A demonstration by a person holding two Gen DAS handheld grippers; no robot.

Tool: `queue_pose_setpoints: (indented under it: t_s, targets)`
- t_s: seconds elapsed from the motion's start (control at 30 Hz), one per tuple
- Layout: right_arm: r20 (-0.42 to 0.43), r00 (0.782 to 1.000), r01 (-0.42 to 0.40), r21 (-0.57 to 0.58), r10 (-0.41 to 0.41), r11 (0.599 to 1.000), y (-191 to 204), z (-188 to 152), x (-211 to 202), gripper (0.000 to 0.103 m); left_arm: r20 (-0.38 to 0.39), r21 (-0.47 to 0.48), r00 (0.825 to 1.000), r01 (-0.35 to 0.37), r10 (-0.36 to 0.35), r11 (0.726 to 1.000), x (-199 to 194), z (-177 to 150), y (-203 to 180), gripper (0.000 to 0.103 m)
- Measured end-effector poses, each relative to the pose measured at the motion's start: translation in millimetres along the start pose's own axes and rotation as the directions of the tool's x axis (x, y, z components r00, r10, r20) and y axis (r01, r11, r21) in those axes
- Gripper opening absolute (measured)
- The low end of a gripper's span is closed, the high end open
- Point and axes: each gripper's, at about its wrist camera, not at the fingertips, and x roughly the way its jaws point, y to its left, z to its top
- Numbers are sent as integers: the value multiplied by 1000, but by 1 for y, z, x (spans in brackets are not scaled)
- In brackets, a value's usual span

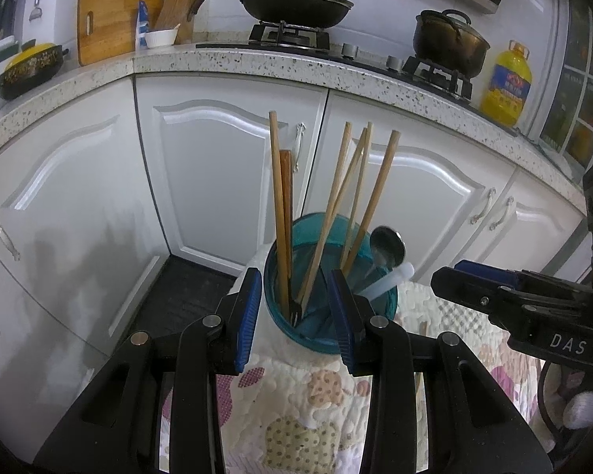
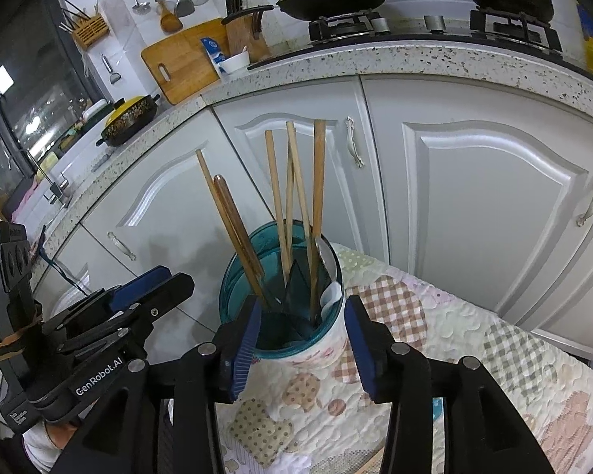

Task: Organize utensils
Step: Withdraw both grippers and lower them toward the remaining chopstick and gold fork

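Two hand-held grippers face one teal utensil cup (image 1: 328,308), which stands upright at the far corner of the quilt-covered surface (image 1: 296,414), against the white cabinet doors (image 1: 217,166).

Contents of the cup: several wooden chopsticks (image 1: 274,197), long axes near vertical and fanning outward above the rim; one darker wooden handle (image 1: 285,189) beside the leftmost stick; one metal spoon (image 1: 387,245), bowl upward, leaning over the right of the rim; one white plastic handle (image 1: 387,280), also tipped over the right of the rim; one fork (image 1: 293,314), tines down against the inner wall.

Left hand-held gripper (image 1: 296,316): released, empty. The cup lies directly ahead of it and slightly below, framed between the two blue pads, which stand apart from its wall.

Right hand-held gripper (image 2: 300,339): released, empty, jaws wide. The cup lies ahead of it and a little left of centre, its near wall just beyond the left pad.

Relative reach: both sit near the cup, one to each side of it; the left appears marginally nearer. No loose utensil is clearly visible on the surface; only a wooden edge (image 2: 369,462) shows at the bottom of the right view, its identity unclear.

Governing relation: the utensils stand upright, so any entry or removal looks to run along the cup's vertical axis, from above the rim.
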Motion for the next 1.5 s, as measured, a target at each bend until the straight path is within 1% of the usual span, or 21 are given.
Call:
queue_pose_setpoints:
  t_s: [0.23,0.5,1.17,1.3,1.5]
  targets:
    - [-3,1000,5,3,-5,1000,2,-11,-5,42,-18,-3,1000,9,-9,1000,-4,-14,-4,34]
    - [-23,1000,16,8,-16,1000,0,-33,-10,43,-55,1,998,12,-12,1000,-5,-33,-9,34]
    - [-55,997,48,70,-45,996,-22,-77,-31,45,-114,27,993,39,-35,999,-9,-70,-26,34]
    - [-68,996,68,83,-62,994,-31,-89,-37,45,-132,29,989,67,-62,997,-8,-78,-28,34]
    - [-122,987,123,127,-107,984,-59,-120,-43,46,-172,29,979,116,-109,993,-1,-91,-35,34]
